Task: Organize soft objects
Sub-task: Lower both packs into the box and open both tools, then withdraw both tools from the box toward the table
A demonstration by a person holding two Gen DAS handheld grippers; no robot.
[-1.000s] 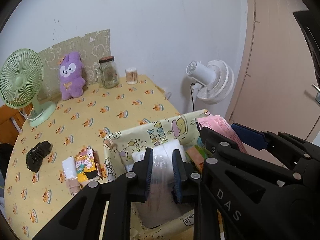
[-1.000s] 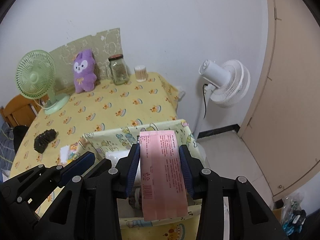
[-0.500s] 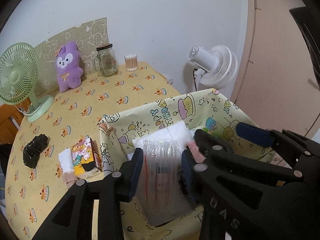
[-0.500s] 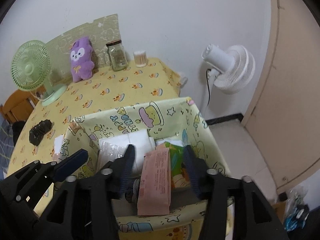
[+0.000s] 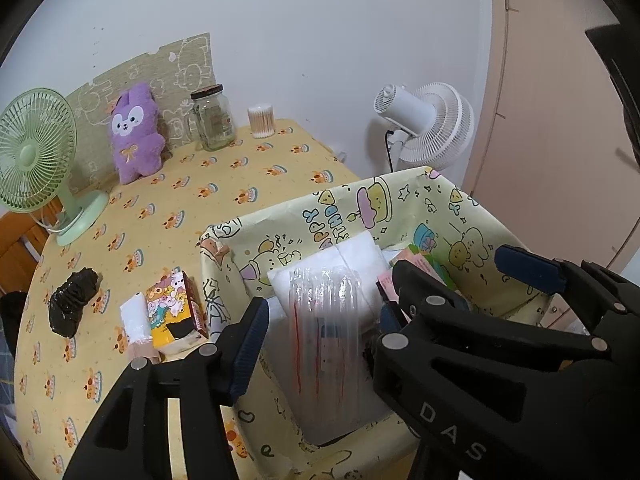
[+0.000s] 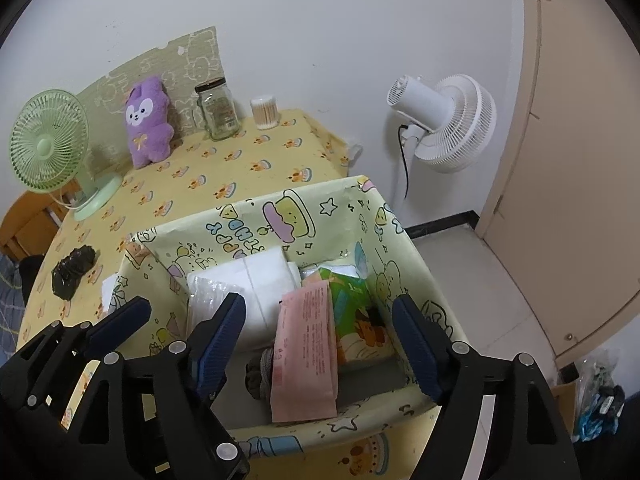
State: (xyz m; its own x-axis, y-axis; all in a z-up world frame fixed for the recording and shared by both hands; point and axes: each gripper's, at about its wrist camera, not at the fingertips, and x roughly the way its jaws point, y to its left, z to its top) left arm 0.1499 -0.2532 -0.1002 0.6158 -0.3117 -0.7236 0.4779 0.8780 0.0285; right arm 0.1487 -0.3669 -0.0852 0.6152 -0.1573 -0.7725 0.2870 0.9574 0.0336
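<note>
A yellow cartoon-print storage box (image 5: 352, 208) (image 6: 256, 220) stands at the table's near right corner. Inside lie white soft packs (image 6: 260, 280), a clear air-cushion pack (image 5: 332, 332), a pink flat pack (image 6: 306, 348) and a green pack (image 6: 352, 312). My left gripper (image 5: 320, 336) is open over the clear pack, jaws on both sides of it. My right gripper (image 6: 320, 340) is open wide above the pink pack, which rests in the box. On the table left of the box lie a colourful tissue pack (image 5: 174, 308), a white pack (image 5: 134, 318) and a black bundle (image 5: 72, 302).
At the table's back stand a purple plush (image 5: 136, 136), a glass jar (image 5: 212, 120), a cotton swab pot (image 5: 261, 121) and a green desk fan (image 5: 36, 152). A white floor fan (image 6: 444, 120) stands right of the table, beside a door (image 6: 580, 160).
Both grippers lowered their packs into the box and opened. The pink pack now rests in the box, freed from the right gripper. The left jaws have spread off the clear pack.
</note>
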